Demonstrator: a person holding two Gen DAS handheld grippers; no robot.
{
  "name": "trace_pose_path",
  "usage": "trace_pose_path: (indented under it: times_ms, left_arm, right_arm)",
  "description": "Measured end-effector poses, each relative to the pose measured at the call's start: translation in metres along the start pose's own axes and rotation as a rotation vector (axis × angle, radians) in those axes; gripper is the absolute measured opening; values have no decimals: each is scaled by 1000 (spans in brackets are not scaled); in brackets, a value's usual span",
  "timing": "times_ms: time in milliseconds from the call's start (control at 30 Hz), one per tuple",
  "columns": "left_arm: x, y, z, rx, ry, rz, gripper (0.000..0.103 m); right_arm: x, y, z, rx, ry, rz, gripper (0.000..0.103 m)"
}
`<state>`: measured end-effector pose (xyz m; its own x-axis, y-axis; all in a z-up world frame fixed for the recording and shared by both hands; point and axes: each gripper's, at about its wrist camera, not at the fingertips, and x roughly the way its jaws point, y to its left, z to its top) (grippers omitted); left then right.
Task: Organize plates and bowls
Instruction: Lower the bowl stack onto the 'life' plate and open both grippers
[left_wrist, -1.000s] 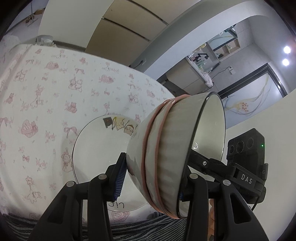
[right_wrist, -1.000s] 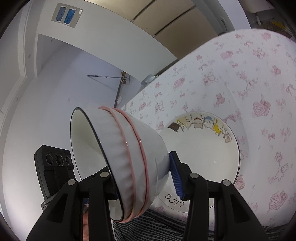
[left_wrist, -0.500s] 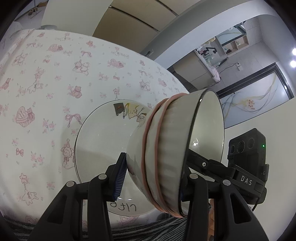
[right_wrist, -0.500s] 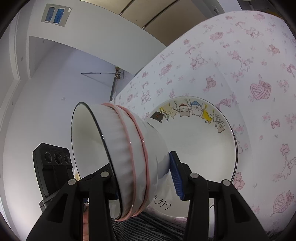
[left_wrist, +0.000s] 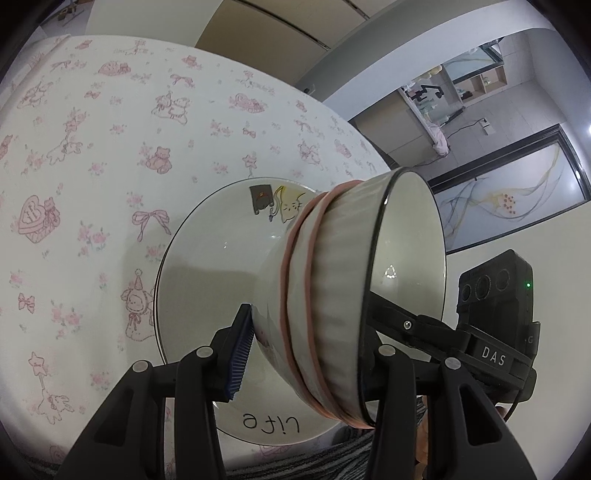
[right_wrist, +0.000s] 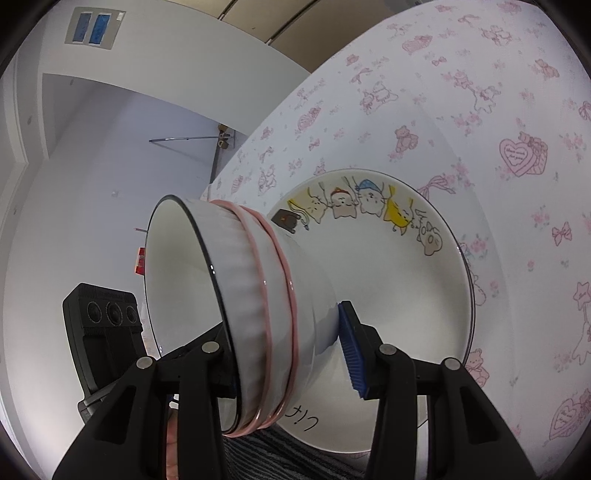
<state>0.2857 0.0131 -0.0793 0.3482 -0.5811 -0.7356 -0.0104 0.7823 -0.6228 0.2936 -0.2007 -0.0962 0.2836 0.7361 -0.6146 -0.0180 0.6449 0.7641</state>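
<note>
A white ribbed bowl (left_wrist: 332, 295) (right_wrist: 258, 295) with two pink bands and a dark rim hangs tilted on its side just above a white plate (left_wrist: 214, 266) (right_wrist: 399, 288) painted with cartoon cats. My left gripper (left_wrist: 306, 350) is shut on the bowl's wall, blue pad (left_wrist: 240, 354) on the outside near the base, the other finger inside the rim. My right gripper (right_wrist: 288, 358) grips the same bowl from the opposite side in the same way. Whether the bowl touches the plate is hidden.
The plate lies on a white tablecloth (left_wrist: 92, 166) (right_wrist: 517, 110) printed with pink bears, bows and hearts. A striped grey cloth (right_wrist: 280, 454) shows at the near edge. Walls, a doorway and cupboards lie beyond the table.
Both grippers have come down together with the bowl held between them. The plate and tablecloth now look larger and closer beneath the bowl.
</note>
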Motion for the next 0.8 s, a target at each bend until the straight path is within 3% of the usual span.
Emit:
trace_pose_path:
  times_ms: [800]
  left_arm:
    - [12,11,1,28,-14,46,48]
  right_arm:
    - [17,7,-4,-102,-10,-97,42]
